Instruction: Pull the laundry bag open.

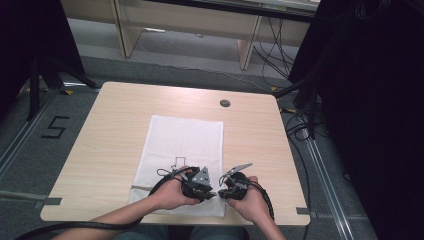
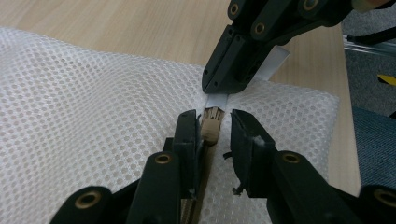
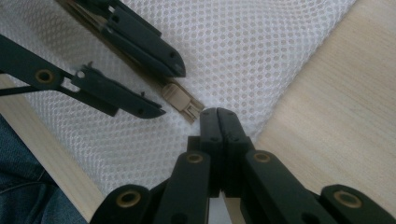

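My left gripper (image 2: 212,123) sits nearest, jaws part open astride the beige zipper pull (image 2: 211,126), not pressing it. My right gripper (image 3: 219,116) is clenched just beyond the pull, pinching a white tab (image 2: 217,100) of the mesh bag (image 2: 93,102). From above, the rectangular honeycomb-net bag (image 1: 182,145) lies flat on the wooden table (image 1: 110,130), the pull near its closest edge.

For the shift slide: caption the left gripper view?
Left gripper open around zipper pull; right gripper pinches mesh bag's white tab.
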Demonstrator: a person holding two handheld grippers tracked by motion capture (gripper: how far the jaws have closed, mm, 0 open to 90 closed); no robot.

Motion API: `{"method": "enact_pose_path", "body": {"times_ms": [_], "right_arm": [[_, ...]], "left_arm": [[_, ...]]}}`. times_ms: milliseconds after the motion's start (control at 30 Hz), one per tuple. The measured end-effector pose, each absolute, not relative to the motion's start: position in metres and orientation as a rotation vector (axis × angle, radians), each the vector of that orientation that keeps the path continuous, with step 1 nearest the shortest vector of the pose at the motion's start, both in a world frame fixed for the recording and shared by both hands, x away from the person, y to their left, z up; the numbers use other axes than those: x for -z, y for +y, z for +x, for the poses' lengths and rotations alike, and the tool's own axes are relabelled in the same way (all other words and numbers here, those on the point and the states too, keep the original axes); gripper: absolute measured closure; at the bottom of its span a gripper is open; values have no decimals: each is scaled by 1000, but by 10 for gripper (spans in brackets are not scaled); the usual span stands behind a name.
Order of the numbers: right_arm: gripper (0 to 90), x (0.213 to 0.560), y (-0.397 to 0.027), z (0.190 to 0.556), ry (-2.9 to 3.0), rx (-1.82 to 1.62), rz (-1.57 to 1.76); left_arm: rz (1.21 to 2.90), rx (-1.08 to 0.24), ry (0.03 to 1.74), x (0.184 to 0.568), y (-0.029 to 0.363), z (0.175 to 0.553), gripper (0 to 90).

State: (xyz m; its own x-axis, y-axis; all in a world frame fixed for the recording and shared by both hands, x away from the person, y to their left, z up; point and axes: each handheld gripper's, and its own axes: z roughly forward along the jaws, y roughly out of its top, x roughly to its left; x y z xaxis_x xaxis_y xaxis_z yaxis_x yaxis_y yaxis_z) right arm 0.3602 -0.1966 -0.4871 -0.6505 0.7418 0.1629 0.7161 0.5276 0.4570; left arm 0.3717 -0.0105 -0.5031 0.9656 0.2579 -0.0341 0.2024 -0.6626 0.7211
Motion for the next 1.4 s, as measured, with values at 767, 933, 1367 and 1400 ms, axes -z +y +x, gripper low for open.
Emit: {"method": "enact_pose_path", "body": {"times_ms": [767,933,1367,1400], "right_arm": [[900,487,-196,360,2695,-768,1308],[900,487,-196,360,2695,-767,1306],[870,484,-195,359,2670,-777,1355],[868,482,-194,359,2649,-787,1367]], "left_arm": [[2357,-99,302,502,-19,373,811],[2354,-103,293,500,-19,373,812],[2346,-115,290,499,-19,371,813],[2345,-114,292,499,-19,371,813]]}}
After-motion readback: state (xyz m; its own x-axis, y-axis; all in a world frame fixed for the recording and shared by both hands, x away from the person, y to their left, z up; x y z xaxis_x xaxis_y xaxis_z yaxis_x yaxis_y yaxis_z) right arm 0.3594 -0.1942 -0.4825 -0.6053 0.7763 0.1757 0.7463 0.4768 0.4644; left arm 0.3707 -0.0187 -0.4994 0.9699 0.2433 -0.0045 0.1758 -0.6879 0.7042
